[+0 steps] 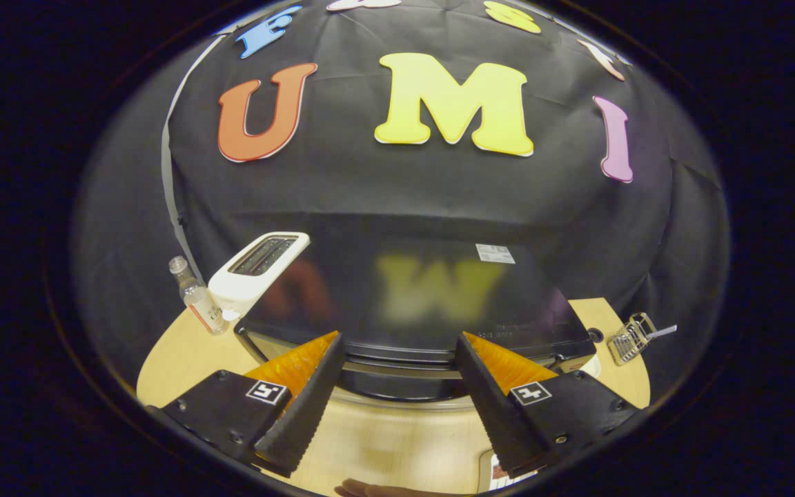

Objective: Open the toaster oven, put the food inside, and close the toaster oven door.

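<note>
Gripper: the gripper [397, 386] is spread wide and holds nothing; its fingers [304, 407] straddle the front top edge of the oven without touching it.
Counter: pale wood counter [384, 442] lies between and below the fingers, bare there; something blurred sits at the near rim, too unclear to name.
Oven: the black toaster oven [425, 297] stands just ahead of the fingers, seen from above, its glossy top mirroring the wall; its door looks closed, with the handle bar [397, 368] running across between the fingertips.
Food: none that I can make out; a white object [501, 476] under the right finger is mostly hidden.
Left of oven: a white toaster [256, 273] rests against the oven's left top corner, with a small clear bottle [196, 295] just beside it on the counter.
Right of oven: a small wire rack [633, 337] sits near the counter's far right edge, well apart from the fingers.
Stage: my judgement, door opening not yet done; the fingers line up to take the handle.
Risk: closing too high would pinch the top lip instead of the handle and slip; a hard pull could drag the oven forward or shake the toaster.
Room: open counter in front should let the door swing down; the left side is crowded, the right side freer.
</note>
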A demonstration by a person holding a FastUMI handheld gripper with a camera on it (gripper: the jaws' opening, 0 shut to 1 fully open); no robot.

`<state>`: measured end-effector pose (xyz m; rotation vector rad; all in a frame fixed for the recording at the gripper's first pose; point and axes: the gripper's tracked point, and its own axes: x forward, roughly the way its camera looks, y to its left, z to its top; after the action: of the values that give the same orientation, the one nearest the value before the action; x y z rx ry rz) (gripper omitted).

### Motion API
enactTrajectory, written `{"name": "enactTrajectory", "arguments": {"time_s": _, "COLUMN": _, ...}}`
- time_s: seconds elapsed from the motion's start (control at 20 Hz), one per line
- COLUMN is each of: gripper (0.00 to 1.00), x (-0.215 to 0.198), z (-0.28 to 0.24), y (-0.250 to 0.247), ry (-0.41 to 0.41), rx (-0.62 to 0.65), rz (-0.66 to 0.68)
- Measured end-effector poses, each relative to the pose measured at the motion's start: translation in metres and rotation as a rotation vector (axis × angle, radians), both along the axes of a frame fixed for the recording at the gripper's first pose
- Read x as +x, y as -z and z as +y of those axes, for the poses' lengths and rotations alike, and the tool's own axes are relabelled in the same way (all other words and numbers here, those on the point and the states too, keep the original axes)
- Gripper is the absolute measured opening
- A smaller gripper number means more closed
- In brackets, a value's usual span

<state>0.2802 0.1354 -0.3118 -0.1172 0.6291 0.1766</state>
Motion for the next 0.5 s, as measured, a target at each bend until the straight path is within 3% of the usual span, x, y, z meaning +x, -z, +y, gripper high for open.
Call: {"name": "enactTrajectory", "arguments": {"time_s": 0.5, "gripper": 1.0, "x": -0.0067, "z": 0.0002, "y": 0.0034, "ry": -0.01, "rx": -0.014, "rz": 0.015}}
